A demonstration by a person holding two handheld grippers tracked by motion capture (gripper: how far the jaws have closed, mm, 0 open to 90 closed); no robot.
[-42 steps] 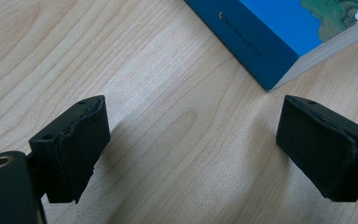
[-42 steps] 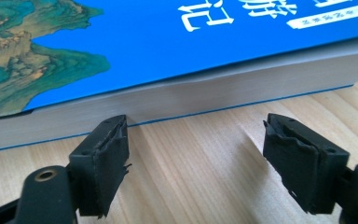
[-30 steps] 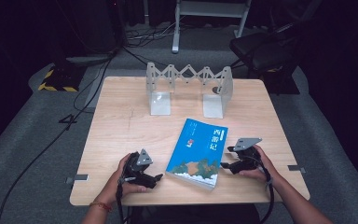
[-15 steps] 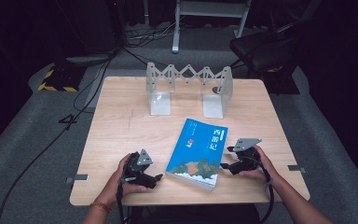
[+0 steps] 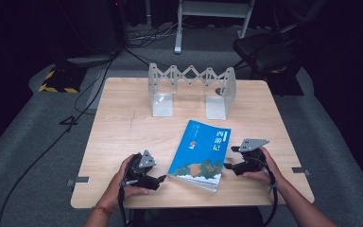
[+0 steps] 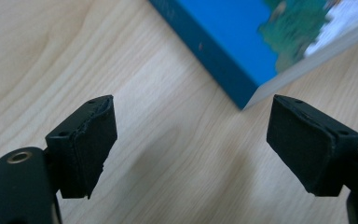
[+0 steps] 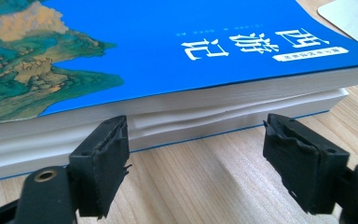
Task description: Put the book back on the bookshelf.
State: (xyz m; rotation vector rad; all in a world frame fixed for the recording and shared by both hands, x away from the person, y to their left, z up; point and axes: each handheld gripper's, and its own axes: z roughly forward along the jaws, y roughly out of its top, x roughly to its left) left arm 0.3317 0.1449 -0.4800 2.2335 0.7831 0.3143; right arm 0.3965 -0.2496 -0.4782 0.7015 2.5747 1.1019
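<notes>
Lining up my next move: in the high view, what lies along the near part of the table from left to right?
Left tongs → blue book → right tongs.

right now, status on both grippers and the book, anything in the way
Left gripper open, jaws just closing a little, nothing between them. Right gripper open at the page edge. Book flat on the table. Path to the rack clear.
</notes>
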